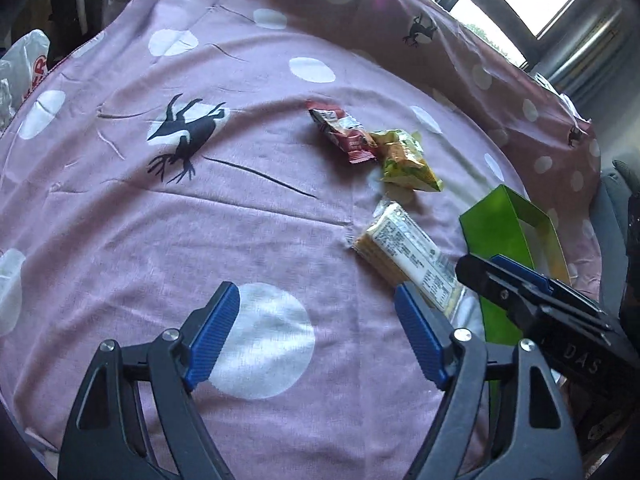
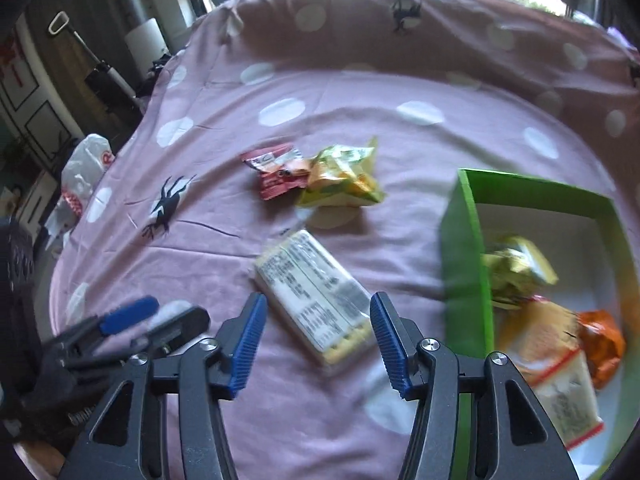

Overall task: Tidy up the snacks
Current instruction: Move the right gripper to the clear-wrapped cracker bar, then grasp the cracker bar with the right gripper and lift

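Lying label-up on the pink polka-dot bedsheet [image 2: 328, 92], a clear-wrapped pack of yellow crackers [image 2: 316, 308] sits just ahead of the right gripper [image 2: 318, 346], its near end reaching in between the two blue pads, which stand apart and press on nothing. Beyond the pack, farther from that gripper, a red snack packet [image 2: 276, 172] and a yellow-green snack bag [image 2: 344, 178] lie touching each other. To the right of the gripper stands a green box [image 2: 464, 264] with a white inside, holding a yellow-green packet [image 2: 516, 268], a pale bag with red trim [image 2: 556, 364] and an orange packet [image 2: 604, 344].

The left gripper [image 1: 318, 334] hangs over a white dot of the sheet, its jaws wide and empty; the cracker pack lies ahead and to its right, the near corner just beside its right pad. A black deer print [image 1: 182, 138] lies ahead to its left, and a white plastic bag [image 1: 24, 64] rests past the sheet's far left edge.
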### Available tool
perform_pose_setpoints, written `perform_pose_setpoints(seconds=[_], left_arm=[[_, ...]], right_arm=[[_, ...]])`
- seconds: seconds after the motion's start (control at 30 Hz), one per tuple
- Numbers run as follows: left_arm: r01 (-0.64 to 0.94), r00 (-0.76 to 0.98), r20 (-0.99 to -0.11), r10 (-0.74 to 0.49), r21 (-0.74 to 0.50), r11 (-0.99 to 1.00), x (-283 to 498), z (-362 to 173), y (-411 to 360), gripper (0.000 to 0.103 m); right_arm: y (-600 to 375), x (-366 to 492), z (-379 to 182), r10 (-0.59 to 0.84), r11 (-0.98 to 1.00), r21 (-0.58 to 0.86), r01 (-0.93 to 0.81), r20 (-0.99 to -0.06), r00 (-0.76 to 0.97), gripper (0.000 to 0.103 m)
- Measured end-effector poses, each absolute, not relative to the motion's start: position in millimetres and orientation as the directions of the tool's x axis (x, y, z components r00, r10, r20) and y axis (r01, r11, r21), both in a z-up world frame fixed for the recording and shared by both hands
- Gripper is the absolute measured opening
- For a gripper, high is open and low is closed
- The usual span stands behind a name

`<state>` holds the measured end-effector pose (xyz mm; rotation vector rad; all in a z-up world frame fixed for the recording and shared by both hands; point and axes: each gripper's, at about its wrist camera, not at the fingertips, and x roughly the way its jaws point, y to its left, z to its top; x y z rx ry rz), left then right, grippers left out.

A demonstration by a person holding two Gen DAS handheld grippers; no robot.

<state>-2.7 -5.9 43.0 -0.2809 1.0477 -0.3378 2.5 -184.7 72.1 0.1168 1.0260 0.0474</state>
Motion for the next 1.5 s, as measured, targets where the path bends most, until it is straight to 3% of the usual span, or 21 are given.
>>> perform_pose_setpoints(seconds=[0.23,0.37,0.63,0.87,1.07,1.2,1.5], left_arm=[[0.161,0.429,-0.792,-0.434,-0.406,0.9,1.2,37.5,-14.0,0.079],[0.182,0.421,-0.798,-0.43,-0.391,0.903,1.5,33.0,-23.7,0.07],[0.2,0.421,-0.804,-0.421,-0.371,0.907,2.7,27.3,-33.6,0.06],[0.258,0.393,-0.798,-0.456,-0.381,0.888,-1.8,23.8,-45.6,0.049],[0.269,0.409,-0.796,-0.447,-0.363,0.892,-5.6,26.5,-50.3,0.045],[0.302,0.453,-0.78,-0.431,-0.321,0.898,-19.0,44.4,-54.5,0.043],[0.439,0.576,-0.652,-0.493,-0.263,0.859,-64.2,119.4,-82.2,0.043]], right_arm=[[-177.7,46.2,44.0,0.122,0.984,0.166,0.064,-0.89,0.44,0.056],[-180.6,58.6,29.6,0.1,0.984,0.151,0.098,-0.91,0.402,0.056],[-183.2,40.5,21.8,0.27,0.95,0.309,0.05,-0.891,0.366,0.054],[-180.6,27.2,15.7,0.406,0.898,0.438,0.026,-0.852,0.329,0.044],[-180.3,20.9,14.3,0.415,0.888,0.457,0.042,-0.839,0.351,0.043],[-181.6,8.1,29.2,0.414,0.884,0.466,0.034,-0.815,0.404,0.043],[-208.1,-43.2,112.1,0.36,0.898,0.439,-0.014,-0.718,0.596,0.043]])
